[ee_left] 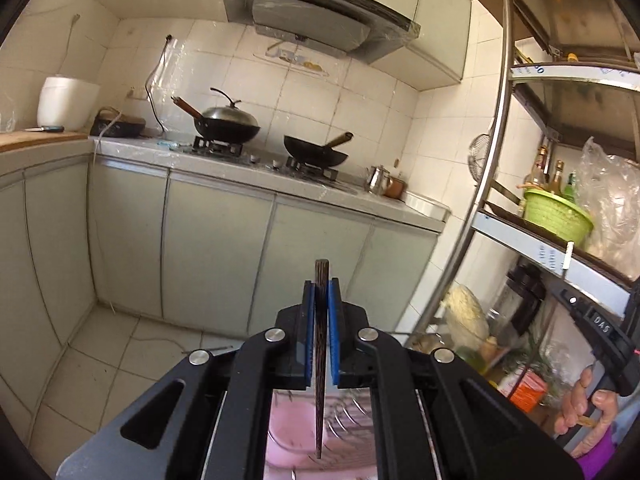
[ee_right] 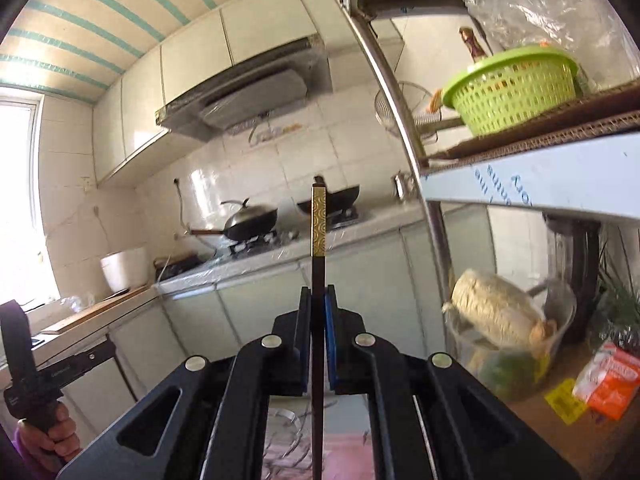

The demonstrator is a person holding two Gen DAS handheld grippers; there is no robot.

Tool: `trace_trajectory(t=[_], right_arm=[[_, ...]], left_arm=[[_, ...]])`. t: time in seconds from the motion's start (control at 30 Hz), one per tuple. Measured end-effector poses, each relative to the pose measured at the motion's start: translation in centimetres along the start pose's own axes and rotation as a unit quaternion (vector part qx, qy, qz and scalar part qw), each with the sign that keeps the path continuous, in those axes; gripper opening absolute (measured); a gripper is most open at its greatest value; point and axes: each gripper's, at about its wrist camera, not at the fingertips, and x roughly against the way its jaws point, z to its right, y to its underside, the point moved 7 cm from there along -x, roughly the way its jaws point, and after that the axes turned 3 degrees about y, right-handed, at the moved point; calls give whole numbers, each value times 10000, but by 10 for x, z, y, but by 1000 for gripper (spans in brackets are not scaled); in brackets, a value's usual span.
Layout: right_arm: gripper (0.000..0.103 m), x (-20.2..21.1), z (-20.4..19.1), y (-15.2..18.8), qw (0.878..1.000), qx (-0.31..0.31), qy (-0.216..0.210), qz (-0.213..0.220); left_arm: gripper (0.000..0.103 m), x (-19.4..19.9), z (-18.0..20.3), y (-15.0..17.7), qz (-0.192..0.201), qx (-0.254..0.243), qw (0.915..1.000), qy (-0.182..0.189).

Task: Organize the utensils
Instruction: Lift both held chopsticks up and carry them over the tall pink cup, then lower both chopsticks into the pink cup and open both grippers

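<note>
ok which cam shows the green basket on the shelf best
The right wrist view: the green basket sits close and large, its lattice wall clear. The left wrist view shows the same green basket smaller, near the right edge.

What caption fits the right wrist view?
Right gripper clamps a dark chopstick with a gold-patterned end upright, facing the stove counter.

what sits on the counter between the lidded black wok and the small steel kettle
In the left wrist view, an open black wok with a wooden handle sits between the lidded black wok and the small steel kettle.
</note>
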Motion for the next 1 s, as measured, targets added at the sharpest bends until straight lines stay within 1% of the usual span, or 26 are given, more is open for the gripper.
trace_trajectory(t=[0.1,0.17,0.23,0.37,0.5,0.57,0.63,0.7,0.83,0.87,0.9,0.93,0.97,1.0], right_arm=[[6,-19,8,2,9999,11,90,69],[6,-35,13,10,9998,53,168,36],[6,-48,19,27,9996,25,196,-179],[6,-60,30,59,9980,-1,257,-577],[6,-69,42,86,9939,-130,291,-1059],[6,-72,46,98,9917,-133,329,-1236],[6,-73,50,108,9890,-179,334,-1430],[6,-75,49,116,9862,-183,252,-1624],[7,-76,38,123,9809,-7,228,-1932],[8,-74,38,123,9801,-16,232,-1969],[12,-73,38,122,9792,-25,254,-2015],[17,-70,38,120,9791,-39,258,-2017],[29,-66,38,117,9796,-60,257,-1991],[34,-61,38,113,9807,-67,259,-1936]], left_arm=[[6,-19,-6,5,80,-62,9999,-136],[6,-30,-9,13,59,-135,9996,-248],[6,-41,-12,26,-112,-168,9994,-272],[6,-52,-19,54,-426,-165,9987,-236],[6,-61,-24,80,-759,-98,9968,-212],[6,-64,-28,92,-909,-30,9956,-219],[6,-66,-31,100,-1062,71,9941,-187],[6,-69,-32,108,-1220,127,9923,-149],[7,-70,-34,115,-1424,201,9895,-169],[9,-69,-34,115,-1489,211,9884,-202],[12,-68,-34,113,-1513,214,9880,-220],[18,-65,-34,111,-1482,209,9885,-220],[24,-61,-33,106,-1428,195,9893,-231],[25,-57,-32,100,-1356,170,9903,-249]])
